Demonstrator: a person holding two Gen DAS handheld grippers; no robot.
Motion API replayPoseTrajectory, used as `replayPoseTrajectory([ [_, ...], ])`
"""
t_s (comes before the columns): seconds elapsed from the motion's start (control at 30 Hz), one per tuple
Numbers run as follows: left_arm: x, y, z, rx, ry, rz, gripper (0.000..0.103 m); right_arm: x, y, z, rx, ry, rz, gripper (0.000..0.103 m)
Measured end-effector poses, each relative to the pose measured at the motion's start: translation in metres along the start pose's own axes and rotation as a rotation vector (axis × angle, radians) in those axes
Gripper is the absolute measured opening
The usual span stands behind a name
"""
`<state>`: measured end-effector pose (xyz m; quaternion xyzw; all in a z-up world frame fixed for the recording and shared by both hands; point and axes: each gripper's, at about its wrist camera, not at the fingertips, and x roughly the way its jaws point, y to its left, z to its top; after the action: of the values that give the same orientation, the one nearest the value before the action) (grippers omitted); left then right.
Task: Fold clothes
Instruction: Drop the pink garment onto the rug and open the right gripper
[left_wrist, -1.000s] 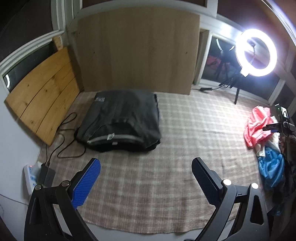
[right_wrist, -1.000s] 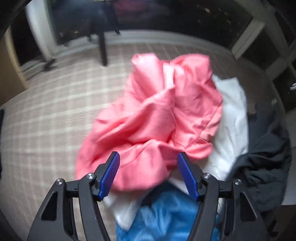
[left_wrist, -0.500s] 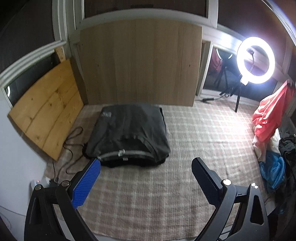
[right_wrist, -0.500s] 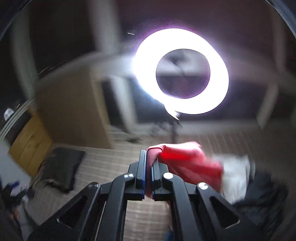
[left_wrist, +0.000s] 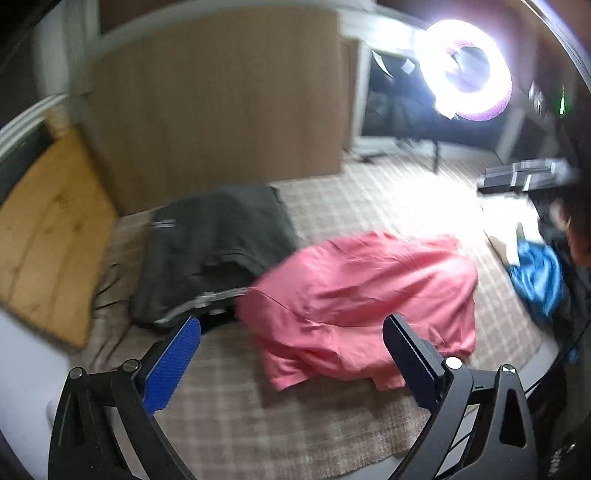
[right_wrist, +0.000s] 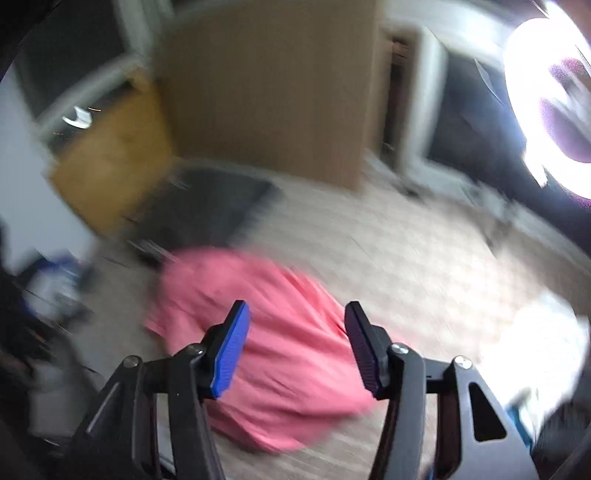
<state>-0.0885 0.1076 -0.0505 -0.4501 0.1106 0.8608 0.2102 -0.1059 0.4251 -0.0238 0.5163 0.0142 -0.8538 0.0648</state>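
- Step in hand, at a guess: new shirt just put down, ready for folding.
- Pink shirt (left_wrist: 362, 302) lying crumpled on the checked mat (left_wrist: 240, 417), in the middle, one edge touching the dark folded clothes (left_wrist: 214, 243).
- Dark folded clothes sitting by the wooden boards (left_wrist: 48, 236), looking done already.
- Left claw (left_wrist: 291, 354) wide open, holding nothing, hanging just above the near edge of the pink shirt.
- Right claw (right_wrist: 295, 347) opening right now, about half way, nothing between the pads, pink shirt (right_wrist: 273, 343) lying below it on the mat.
- Right view very blurry, so small things there hard to tell.
- Next move, most likely: grab two corners of the pink shirt and pull it flat before any fold.
- Careful not to drag the dark pile along.
- More clothes waiting at the far right: a blue one (left_wrist: 539, 273) and some dark ones.
- No box, basket or bag to see, so nothing inside anything.
- Bright ring light (left_wrist: 465, 70) shining at the back.
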Motion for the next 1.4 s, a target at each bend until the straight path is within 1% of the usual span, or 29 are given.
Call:
replayPoseTrajectory([
  [0.07, 0.026, -0.018, -0.001, 0.047, 0.049, -0.073, 0.099, 0.037, -0.026, -0.038, 0.096, 0.104, -0.052, 0.053],
  [0.1, 0.039, -0.029, -0.001, 0.065, 0.077, -0.106, 0.099, 0.049, -0.040, -0.051, 0.152, 0.123, -0.063, 0.053],
  [0.17, 0.058, -0.052, -0.003, 0.088, 0.113, -0.163, 0.099, 0.065, -0.067, -0.069, 0.277, 0.127, -0.037, 0.053],
  [0.23, 0.077, -0.079, -0.007, 0.122, 0.144, -0.212, 0.099, 0.079, -0.089, -0.080, 0.390, 0.140, 0.027, 0.053],
  [0.27, 0.086, -0.093, -0.010, 0.143, 0.160, -0.224, 0.099, 0.086, -0.092, -0.080, 0.401, 0.146, 0.051, 0.053],
  [0.3, 0.094, -0.106, -0.013, 0.166, 0.173, -0.230, 0.099, 0.090, -0.090, -0.077, 0.390, 0.146, 0.053, 0.053],
  [0.4, 0.117, -0.144, -0.024, 0.248, 0.206, -0.224, 0.097, 0.107, -0.091, -0.073, 0.329, 0.156, 0.074, 0.053],
  [0.43, 0.123, -0.151, -0.027, 0.272, 0.218, -0.215, 0.091, 0.113, -0.091, -0.070, 0.320, 0.161, 0.089, 0.053],
  [0.47, 0.131, -0.157, -0.030, 0.288, 0.243, -0.202, 0.064, 0.121, -0.093, -0.067, 0.318, 0.169, 0.103, 0.053],
  [0.5, 0.140, -0.160, -0.032, 0.293, 0.278, -0.188, 0.023, 0.127, -0.093, -0.066, 0.313, 0.172, 0.123, 0.053],
  [0.53, 0.146, -0.161, -0.034, 0.286, 0.311, -0.190, 0.003, 0.134, -0.092, -0.065, 0.306, 0.172, 0.148, 0.050],
  [0.57, 0.147, -0.158, -0.033, 0.260, 0.329, -0.218, 0.004, 0.139, -0.090, -0.064, 0.298, 0.168, 0.177, 0.020],
  [0.6, 0.143, -0.152, -0.030, 0.232, 0.322, -0.247, 0.003, 0.137, -0.088, -0.062, 0.292, 0.150, 0.211, 0.008],
  [0.67, 0.124, -0.134, -0.021, 0.181, 0.271, -0.275, 0.003, 0.121, -0.086, -0.056, 0.287, 0.092, 0.277, 0.008],
  [0.77, 0.076, -0.089, 0.000, 0.069, 0.153, -0.240, 0.003, 0.078, -0.081, -0.035, 0.277, -0.024, 0.397, 0.007],
  [0.83, 0.044, -0.054, 0.010, 0.006, 0.070, -0.177, 0.003, 0.045, -0.070, -0.012, 0.244, -0.134, 0.516, 0.008],
  [0.87, 0.032, -0.036, 0.013, -0.022, 0.037, -0.125, 0.003, 0.032, -0.065, -0.001, 0.224, -0.177, 0.563, 0.011],
  [0.9, 0.024, -0.017, 0.014, -0.048, 0.013, -0.053, 0.005, 0.021, -0.060, 0.009, 0.203, -0.208, 0.597, 0.021],
  [0.93, 0.016, 0.002, 0.015, -0.073, -0.012, 0.019, 0.008, 0.015, -0.055, 0.017, 0.172, -0.225, 0.579, 0.029],
  [0.97, 0.013, 0.020, 0.015, -0.098, -0.009, 0.083, 0.008, 0.014, -0.049, 0.023, 0.134, -0.229, 0.520, 0.048],
  [1.0, 0.016, 0.036, 0.011, -0.121, 0.019, 0.139, 0.010, 0.020, -0.043, 0.025, 0.095, -0.217, 0.456, 0.054],
  [1.03, 0.017, 0.047, 0.005, -0.141, 0.036, 0.181, 0.012, 0.031, -0.038, 0.024, 0.054, -0.191, 0.387, 0.054],
  [1.1, 0.016, 0.059, -0.008, -0.171, 0.058, 0.228, 0.012, 0.054, -0.028, 0.022, -0.025, -0.141, 0.249, 0.054],
  [1.13, 0.016, 0.061, -0.014, -0.182, 0.063, 0.227, 0.015, 0.069, -0.024, 0.020, -0.045, -0.103, 0.221, 0.054],
  [1.17, 0.015, 0.057, -0.019, -0.189, 0.060, 0.196, 0.018, 0.086, -0.020, 0.016, -0.048, -0.054, 0.227, 0.054],
  [1.2, 0.017, 0.052, -0.023, -0.192, 0.058, 0.168, 0.025, 0.104, -0.016, 0.013, -0.050, -0.006, 0.232, 0.054],
  [1.27, 0.026, 0.034, -0.026, -0.185, 0.056, 0.106, 0.035, 0.123, -0.010, 0.004, -0.070, 0.035, 0.245, 0.054],
  [1.33, 0.041, 0.016, -0.028, -0.176, 0.070, 0.021, 0.038, 0.141, -0.001, -0.003, -0.099, 0.067, 0.256, 0.054],
  [1.4, 0.062, -0.001, -0.024, -0.166, 0.094, -0.035, 0.039, 0.156, 0.004, -0.007, -0.118, 0.113, 0.273, 0.054],
])
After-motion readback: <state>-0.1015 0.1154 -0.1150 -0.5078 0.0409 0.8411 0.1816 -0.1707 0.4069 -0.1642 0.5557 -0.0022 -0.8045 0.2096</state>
